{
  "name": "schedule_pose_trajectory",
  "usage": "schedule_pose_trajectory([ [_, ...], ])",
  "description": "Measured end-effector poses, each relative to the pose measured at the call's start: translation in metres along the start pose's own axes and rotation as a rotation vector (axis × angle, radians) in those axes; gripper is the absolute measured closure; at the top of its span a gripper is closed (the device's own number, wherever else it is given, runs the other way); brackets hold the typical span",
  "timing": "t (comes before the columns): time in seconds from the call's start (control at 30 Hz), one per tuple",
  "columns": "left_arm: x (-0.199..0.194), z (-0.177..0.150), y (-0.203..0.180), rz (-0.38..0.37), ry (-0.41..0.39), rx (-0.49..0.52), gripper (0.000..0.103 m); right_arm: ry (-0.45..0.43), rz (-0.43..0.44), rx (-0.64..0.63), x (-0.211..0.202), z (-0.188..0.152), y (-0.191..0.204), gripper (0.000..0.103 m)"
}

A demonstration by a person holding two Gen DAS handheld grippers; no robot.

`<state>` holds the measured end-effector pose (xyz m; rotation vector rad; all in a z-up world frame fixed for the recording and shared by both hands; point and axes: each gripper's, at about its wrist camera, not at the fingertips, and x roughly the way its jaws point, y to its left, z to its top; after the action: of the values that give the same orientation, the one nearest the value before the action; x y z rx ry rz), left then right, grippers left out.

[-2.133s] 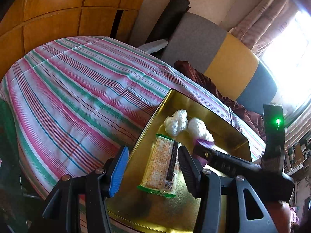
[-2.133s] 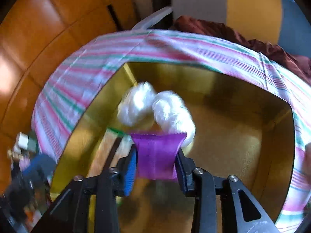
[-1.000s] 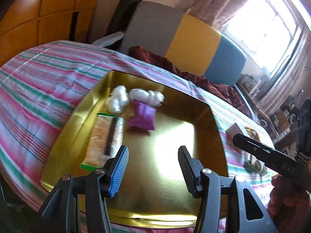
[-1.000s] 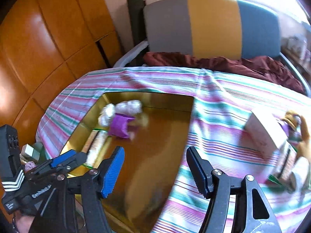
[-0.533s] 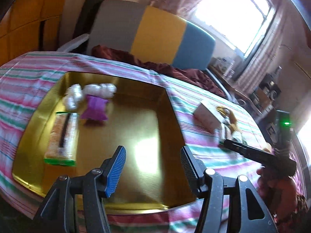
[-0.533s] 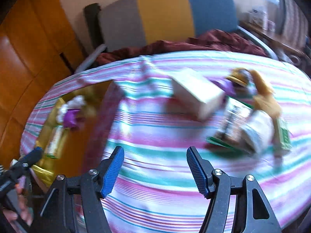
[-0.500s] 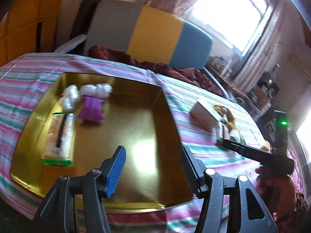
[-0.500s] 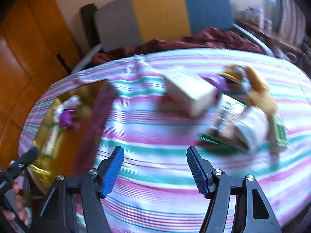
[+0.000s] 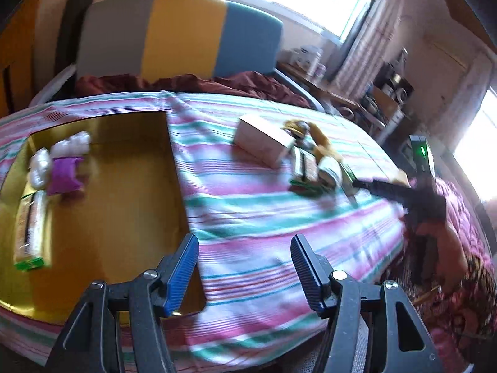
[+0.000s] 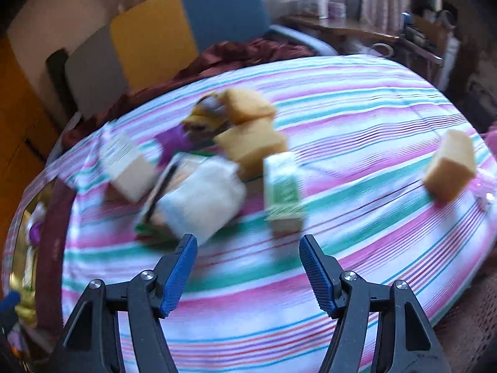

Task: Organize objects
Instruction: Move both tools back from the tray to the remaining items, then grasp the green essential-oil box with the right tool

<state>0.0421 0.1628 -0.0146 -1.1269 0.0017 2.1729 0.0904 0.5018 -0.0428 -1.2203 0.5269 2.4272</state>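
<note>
Striped cloth (image 9: pixel 254 211) covers the surface. Gold tray (image 9: pixel 124 186) at its left holds a purple packet (image 9: pixel 63 172), white bundles (image 9: pixel 40 164) and a cracker pack (image 9: pixel 29 233). Loose pile near centre: cardboard box (image 10: pixel 125 163), white roll (image 10: pixel 202 199), green carton (image 10: pixel 282 191), sponges (image 10: pixel 251 143). Left gripper (image 9: pixel 243 272): jaws just widened, empty. Right gripper (image 10: pixel 247 272): jaws apart, empty.
</note>
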Motion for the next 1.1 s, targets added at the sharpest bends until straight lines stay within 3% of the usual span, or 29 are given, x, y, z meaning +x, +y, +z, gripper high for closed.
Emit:
schedule_pose_trajectory([
  [0.23,0.018,-0.006,-0.034,-0.048,0.06,0.075,0.041,-0.024,-0.049,-0.066,0.016,0.029,-0.017,0.035],
  [0.53,0.037,-0.014,-0.049,-0.042,0.122,0.086,0.041,0.031,-0.012,-0.154,0.046,0.037,-0.02,0.045],
  [0.73,0.046,-0.014,-0.059,-0.035,0.143,0.116,0.041,0.064,-0.002,-0.2,0.062,0.032,-0.02,0.071],
  [0.83,0.049,-0.01,-0.065,-0.029,0.144,0.148,0.041,0.07,0.027,-0.198,0.06,0.03,-0.027,0.072],
  [1.1,0.068,0.006,-0.088,-0.04,0.165,0.254,0.041,0.094,0.001,-0.26,0.048,0.017,-0.04,0.072],
])
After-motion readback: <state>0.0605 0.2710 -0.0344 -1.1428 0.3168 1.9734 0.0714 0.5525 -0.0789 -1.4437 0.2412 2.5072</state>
